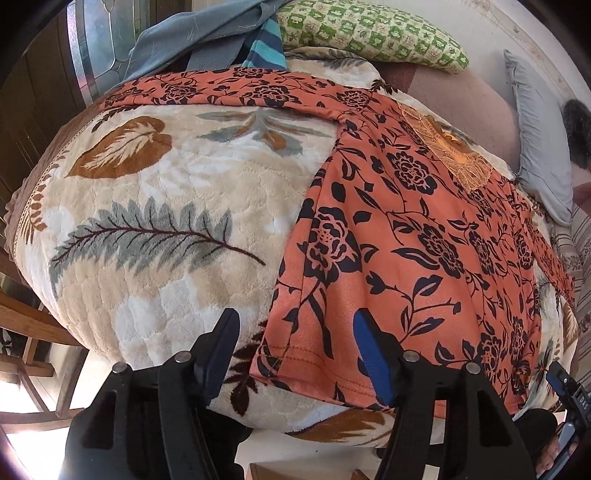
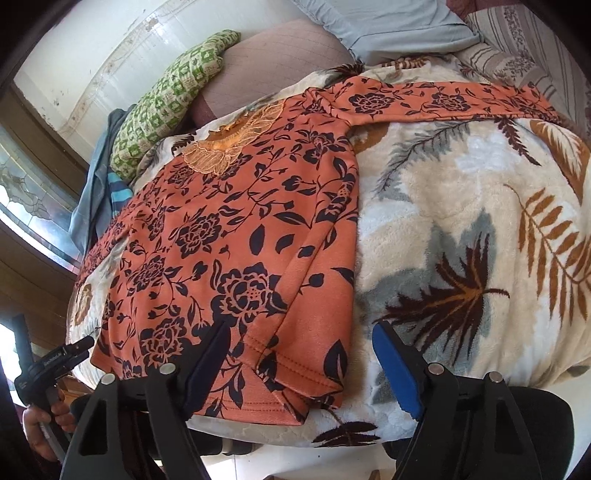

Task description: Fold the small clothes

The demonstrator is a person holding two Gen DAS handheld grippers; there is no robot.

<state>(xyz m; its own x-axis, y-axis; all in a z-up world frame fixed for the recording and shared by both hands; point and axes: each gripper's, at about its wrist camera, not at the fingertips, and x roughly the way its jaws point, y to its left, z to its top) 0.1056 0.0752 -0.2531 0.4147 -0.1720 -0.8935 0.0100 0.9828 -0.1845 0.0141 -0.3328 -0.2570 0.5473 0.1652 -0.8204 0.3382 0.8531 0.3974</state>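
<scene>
Orange floral top [image 2: 236, 236]: spread flat on leaf-print blanket [image 1: 147, 221], sleeves out to either side, hem at the near edge. Left gripper [image 1: 295, 350]: jaws apart, astride the hem corner, pads clear of cloth. Right gripper [image 2: 306, 362]: jaws wide, astride the opposite hem corner, nothing gripped. Gripper lettering too small to read. Bare blanket lies beside both side seams. Green pillow [image 1: 369, 33] at the far edge.
</scene>
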